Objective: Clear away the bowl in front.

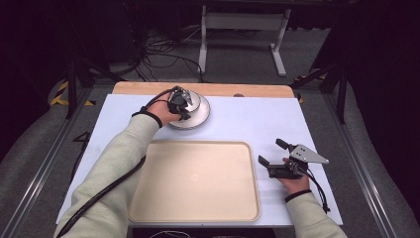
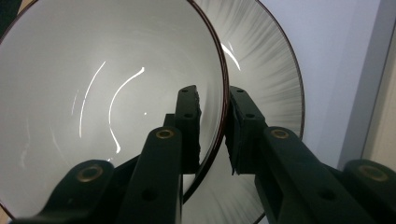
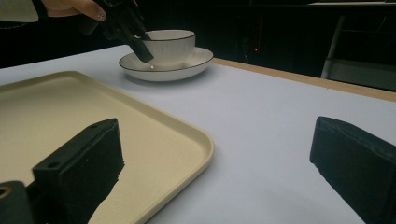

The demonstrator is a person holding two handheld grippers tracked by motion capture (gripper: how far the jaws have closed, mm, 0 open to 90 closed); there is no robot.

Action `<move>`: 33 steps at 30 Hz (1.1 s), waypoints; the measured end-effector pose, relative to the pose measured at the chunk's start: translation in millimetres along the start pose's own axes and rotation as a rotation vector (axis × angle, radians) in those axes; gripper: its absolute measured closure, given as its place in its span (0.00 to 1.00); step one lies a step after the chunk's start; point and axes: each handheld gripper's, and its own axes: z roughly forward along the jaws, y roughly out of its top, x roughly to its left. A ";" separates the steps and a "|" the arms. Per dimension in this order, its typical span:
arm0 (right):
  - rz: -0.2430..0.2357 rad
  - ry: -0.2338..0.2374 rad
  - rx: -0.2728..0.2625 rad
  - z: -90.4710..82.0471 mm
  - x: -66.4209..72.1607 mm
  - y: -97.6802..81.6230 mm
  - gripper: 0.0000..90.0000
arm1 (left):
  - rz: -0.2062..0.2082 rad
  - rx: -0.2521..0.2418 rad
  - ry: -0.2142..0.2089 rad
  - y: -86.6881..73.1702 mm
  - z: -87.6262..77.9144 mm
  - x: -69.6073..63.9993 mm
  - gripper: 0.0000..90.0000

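Bowl (image 2: 93,93) rim sits between the left fingers (image 2: 189,121), closed on its near wall; the right gripper (image 1: 275,152), wide open and empty, is far, at lower right.

One bowl (image 3: 170,45), one plate (image 3: 196,63), one tray (image 1: 198,181)

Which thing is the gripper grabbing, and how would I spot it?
Look past the beige tray to the far side of the white table. There a plate holds a white bowl. The left gripper pinches its dark-edged rim; unlike the flat plate, the bowl is deep.
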 end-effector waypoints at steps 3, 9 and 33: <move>0.001 0.000 -0.001 0.0 0.0 0.0 0.03 | 0.004 0.021 0.003 4.8 0.7 -3.6 0.91; 0.000 0.001 -0.001 -0.1 0.0 0.0 0.03 | 0.016 0.033 -0.003 6.0 0.4 -3.7 0.92; 0.003 -0.001 -0.001 -0.2 -0.3 0.0 0.03 | 0.098 0.023 -0.019 32.2 -55.2 -29.1 0.91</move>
